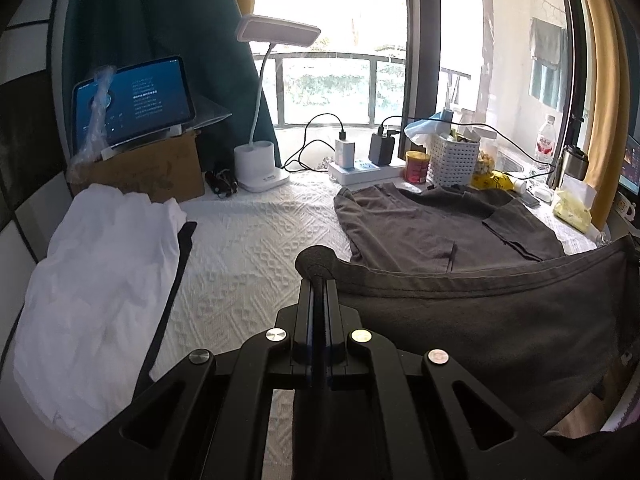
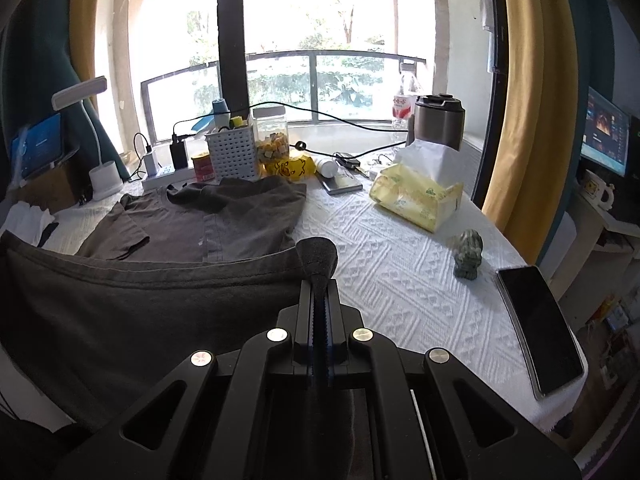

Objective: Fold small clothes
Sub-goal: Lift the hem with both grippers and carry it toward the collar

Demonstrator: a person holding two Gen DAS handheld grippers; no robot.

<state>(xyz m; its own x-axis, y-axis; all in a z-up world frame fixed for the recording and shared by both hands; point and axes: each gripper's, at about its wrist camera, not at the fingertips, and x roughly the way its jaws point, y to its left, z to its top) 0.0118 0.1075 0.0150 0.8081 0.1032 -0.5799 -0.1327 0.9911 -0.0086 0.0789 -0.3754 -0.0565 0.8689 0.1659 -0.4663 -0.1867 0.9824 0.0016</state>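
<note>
Left tool (image 1: 319, 280) fingers together, clamped on a bunched corner of the dark grey shirt (image 1: 460, 240). Right tool (image 2: 319, 280) same: fingers together, pinching the opposite corner of that hem. Hem edge hangs stretched between the two tools, raised off the white textured worktop (image 1: 248, 248); far part of the shirt lies flat toward the window with a sleeve folded in.

Left view only:
- white garment (image 1: 100, 272) heaped at the left edge of the worktop, a dark strip just beside it
- tablet (image 1: 134, 100) propped on a cardboard box (image 1: 144, 176), screen lit
- desk lamp (image 1: 262, 168) seen whole; only partly visible at the frame edge in the right view

Right view only:
- yellow tissue pack (image 2: 416, 196) right of the shirt, apart from it
- small green figurine (image 2: 468, 254) near the right edge of the worktop
- dark phone (image 2: 540, 328) lying flat just beside that edge
- monitor (image 2: 606, 136) off the worktop at far right

Both views: white basket (image 2: 232, 154), red can (image 2: 204, 166) and power strip (image 1: 366, 168) lined up by the window behind the shirt.
</note>
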